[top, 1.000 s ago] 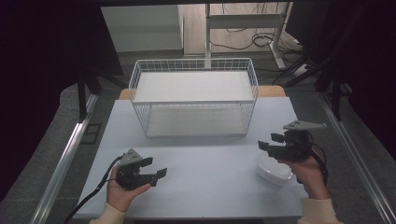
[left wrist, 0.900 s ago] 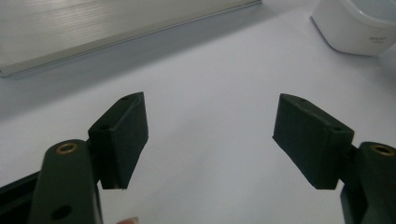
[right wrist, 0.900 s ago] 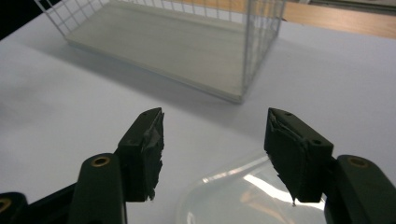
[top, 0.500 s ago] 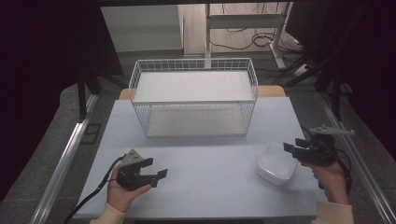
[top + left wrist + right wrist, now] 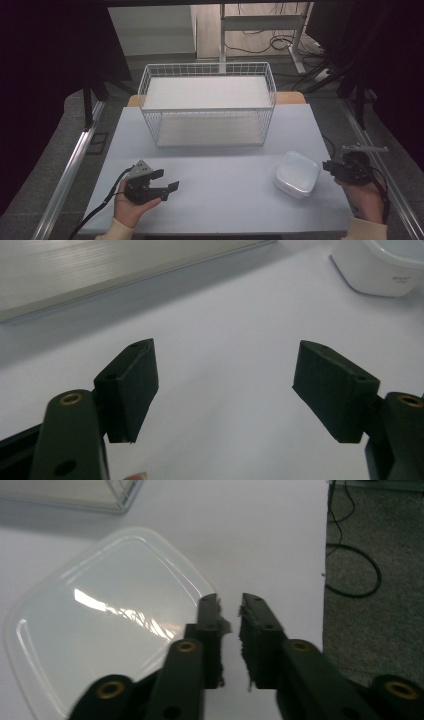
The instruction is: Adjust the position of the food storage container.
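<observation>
closing down just now, the right claw (image 5: 231, 611) shows a narrow gap with the container's rim corner at its left pad; grip cannot be told. left claw (image 5: 159, 181) gapes wide, holding nothing. the container (image 5: 297, 174) is white, squarish, round-cornered, with a clear lid facing up, no clear long axis, on the surface (image 5: 225, 200) near its right edge.

White plastic container (image 5: 297, 174), squarish with rounded corners, translucent lid on. Sits flat and upright on the bench's (image 5: 225, 200) right side, near the front edge.
</observation>
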{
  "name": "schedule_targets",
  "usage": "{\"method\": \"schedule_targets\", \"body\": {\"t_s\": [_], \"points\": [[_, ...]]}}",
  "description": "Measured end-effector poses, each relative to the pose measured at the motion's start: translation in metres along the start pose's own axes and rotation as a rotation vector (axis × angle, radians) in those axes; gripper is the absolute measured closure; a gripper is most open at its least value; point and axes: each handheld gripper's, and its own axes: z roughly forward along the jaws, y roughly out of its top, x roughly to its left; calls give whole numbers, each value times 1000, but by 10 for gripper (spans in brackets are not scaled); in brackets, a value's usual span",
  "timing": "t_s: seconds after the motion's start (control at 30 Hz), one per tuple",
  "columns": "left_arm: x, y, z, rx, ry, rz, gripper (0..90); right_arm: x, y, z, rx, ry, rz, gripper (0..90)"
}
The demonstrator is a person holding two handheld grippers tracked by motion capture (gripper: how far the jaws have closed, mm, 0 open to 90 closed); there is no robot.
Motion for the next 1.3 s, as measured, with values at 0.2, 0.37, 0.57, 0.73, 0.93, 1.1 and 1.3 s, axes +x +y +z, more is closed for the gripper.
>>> {"method": "schedule_targets", "body": {"t_s": [0.2, 0.37, 0.57, 0.73, 0.93, 1.1, 1.3], "points": [[-1, -1, 0, -4, 6, 1, 260, -3, -5, 14, 75, -32, -16, 894], [-1, -1, 0, -7, 6, 2, 266, 0, -7, 24, 107, -22, -24, 896], [-2, -1, 1, -2, 3, 4, 266, 7, -5, 25, 112, -34, -52, 897], [-1, -1, 1, 3, 8, 4, 266, 13, -3, 27, 101, -17, -72, 897], [-1, -1, 0, -6, 15, 7, 267, 20, -1, 29, 96, 1, -78, 897], [-1, -1, 1, -3, 14, 8, 267, 31, 1, 32, 104, 17, -95, 897], [-1, -2, 2, 4, 15, 9, 266, 50, 4, 37, 119, 53, -129, 897]]}}
